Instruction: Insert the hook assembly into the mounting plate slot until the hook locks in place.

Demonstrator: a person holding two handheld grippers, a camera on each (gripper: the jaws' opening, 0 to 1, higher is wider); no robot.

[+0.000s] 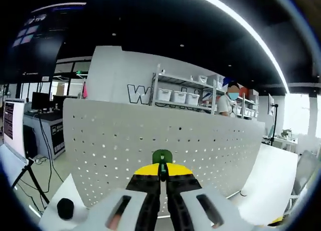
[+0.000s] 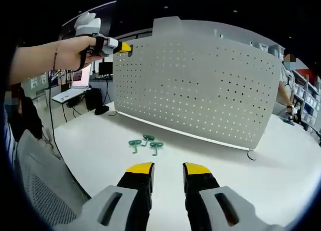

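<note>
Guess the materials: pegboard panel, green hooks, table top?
Pegboard panel: looks like white painted sheet metal, thin, evenly punched, edges bent back; plastic not ruled out. Green hooks: probably moulded plastic, uniform green with a slight sheen; the hook in the left hand-held gripper matches. Table top: smooth matte white, likely laminate.

Metal shelving (image 1: 186, 93) stocked with white bins, seen behind the board. Monitor (image 1: 14, 126) placed at left. Black round object (image 1: 65, 208) set on white table (image 2: 281, 165). Masked person (image 1: 228, 101) stationed by shelving.
</note>
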